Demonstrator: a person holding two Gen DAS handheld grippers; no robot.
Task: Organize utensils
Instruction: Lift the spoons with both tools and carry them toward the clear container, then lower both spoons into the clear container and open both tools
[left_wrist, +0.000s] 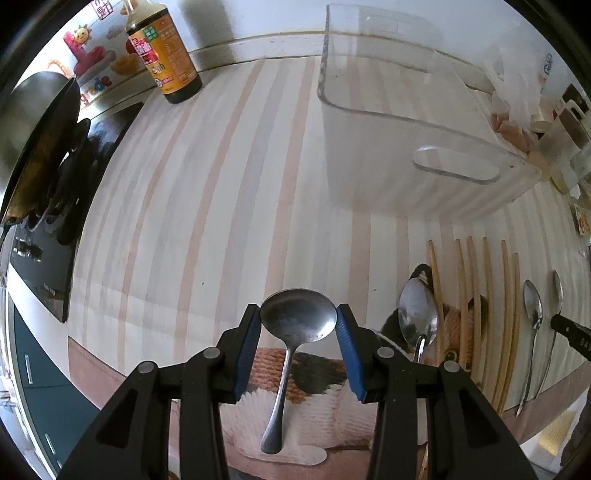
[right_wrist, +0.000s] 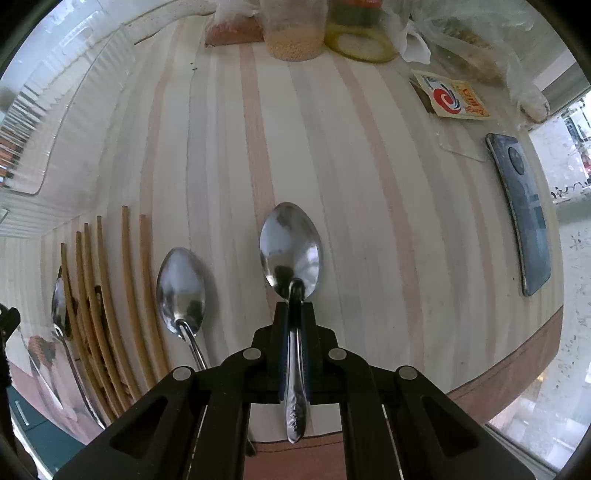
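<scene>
Spoon (right_wrist: 290, 247) clamped in right hand-held gripper (right_wrist: 294, 314), "grade" poster (left_wrist: 96, 85)

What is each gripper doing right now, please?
Left gripper: jaws closed against the bowl of a round spoon, holding it.
Right gripper: jaws shut on the handle of an oval spoon.
</scene>
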